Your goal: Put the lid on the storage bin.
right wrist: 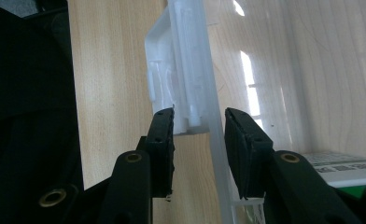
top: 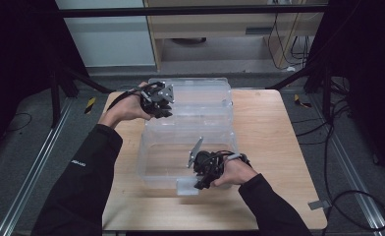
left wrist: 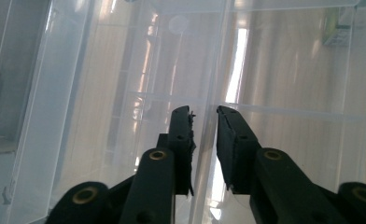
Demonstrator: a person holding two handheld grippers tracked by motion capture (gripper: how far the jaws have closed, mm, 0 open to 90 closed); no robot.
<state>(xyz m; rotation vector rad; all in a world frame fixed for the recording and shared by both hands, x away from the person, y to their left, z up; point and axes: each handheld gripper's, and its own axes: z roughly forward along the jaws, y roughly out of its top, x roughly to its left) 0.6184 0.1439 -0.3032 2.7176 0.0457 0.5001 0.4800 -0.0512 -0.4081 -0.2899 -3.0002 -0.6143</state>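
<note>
A clear plastic storage box (top: 215, 147) lies opened on the wooden table (top: 269, 128), its lid (top: 200, 96) folded out toward the far side. My left gripper (top: 162, 104) is at the lid's left edge. In the left gripper view (left wrist: 204, 140) the jaws stand narrow, with a clear plastic edge (left wrist: 208, 154) running between the pads. My right gripper (top: 199, 183) is at the box's near wall, shut on that wall (right wrist: 217, 140) just below the white latch (right wrist: 179, 70).
A green-and-white label (right wrist: 344, 170) shows through the box floor. Dark frame posts and loose cables (top: 338, 123) flank the table on both sides. Bare wood (top: 274, 196) lies right of the box.
</note>
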